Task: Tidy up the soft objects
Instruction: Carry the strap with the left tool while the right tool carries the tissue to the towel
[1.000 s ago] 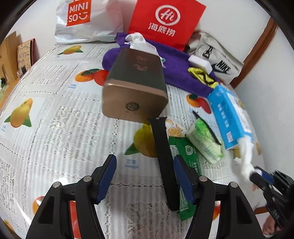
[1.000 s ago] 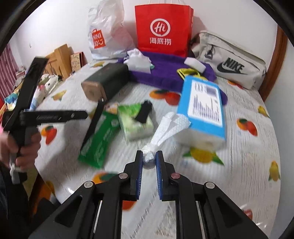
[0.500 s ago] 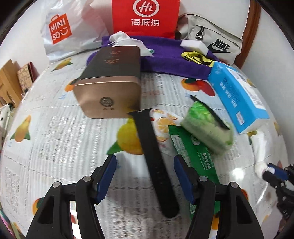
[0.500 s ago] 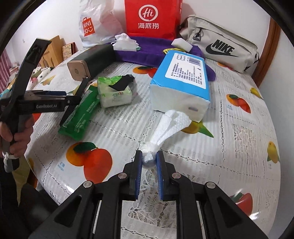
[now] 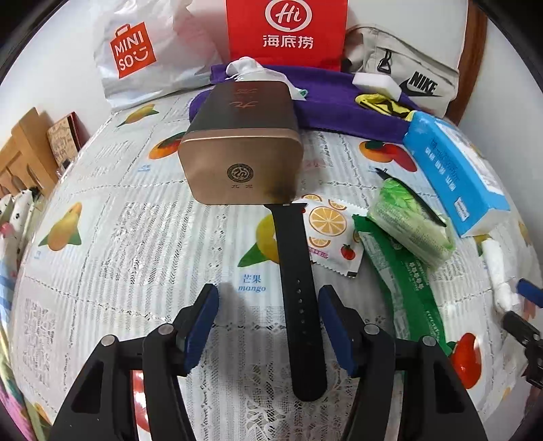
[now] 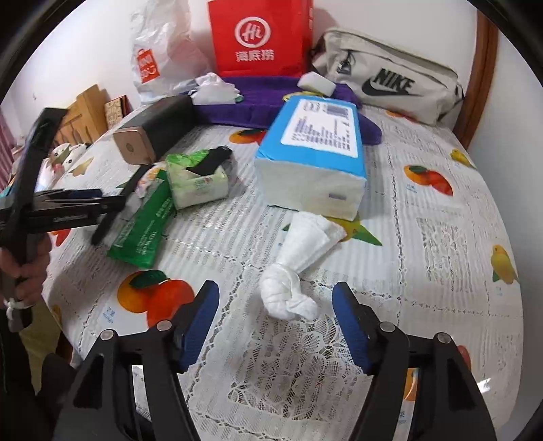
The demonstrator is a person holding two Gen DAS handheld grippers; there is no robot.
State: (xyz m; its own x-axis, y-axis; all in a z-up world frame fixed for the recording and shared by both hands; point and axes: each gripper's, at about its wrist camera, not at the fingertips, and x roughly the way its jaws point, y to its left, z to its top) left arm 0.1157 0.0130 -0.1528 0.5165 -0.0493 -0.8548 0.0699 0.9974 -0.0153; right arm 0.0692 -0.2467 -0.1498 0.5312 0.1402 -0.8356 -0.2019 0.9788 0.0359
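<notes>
**Tissue lies free between the right claw's fingers; left claw lined up on the strap**

The right claw (image 6: 275,322) stands wide, its blue pads on either side of a twisted white tissue (image 6: 298,268) that rests on the tabletop (image 6: 441,237) and touches neither pad. The tissue's knotted end points toward the claw, while its flared end reaches to the open face of the blue tissue pack (image 6: 315,159); whether that end sits inside the pack cannot be told. By the look of things, the tissue is set down but not yet put anywhere tidy.

The left claw (image 5: 268,325) is also wide and holds nothing. A black watch strap (image 5: 298,298) runs lengthwise between its fingers, nearer the right pad, and its far end meets the foot of a bronze-ended box (image 5: 241,166). To the right lie a green tissue packet (image 5: 410,224), a flat green wrapper (image 5: 404,281) and a fruit-printed sachet (image 5: 329,234). At the back are a purple towel (image 5: 339,101), a grey Nike bag (image 5: 407,68), a red paper bag (image 5: 288,30) and a white shopping bag (image 5: 142,57).

The step in hand seems to be choosing the next soft thing. For the left claw that probably means dropping lower and closing across the strap's width, centred so the strap does not slip off one pad. The right claw would need to close on the tissue's knot, the firmest part, to carry it.
</notes>
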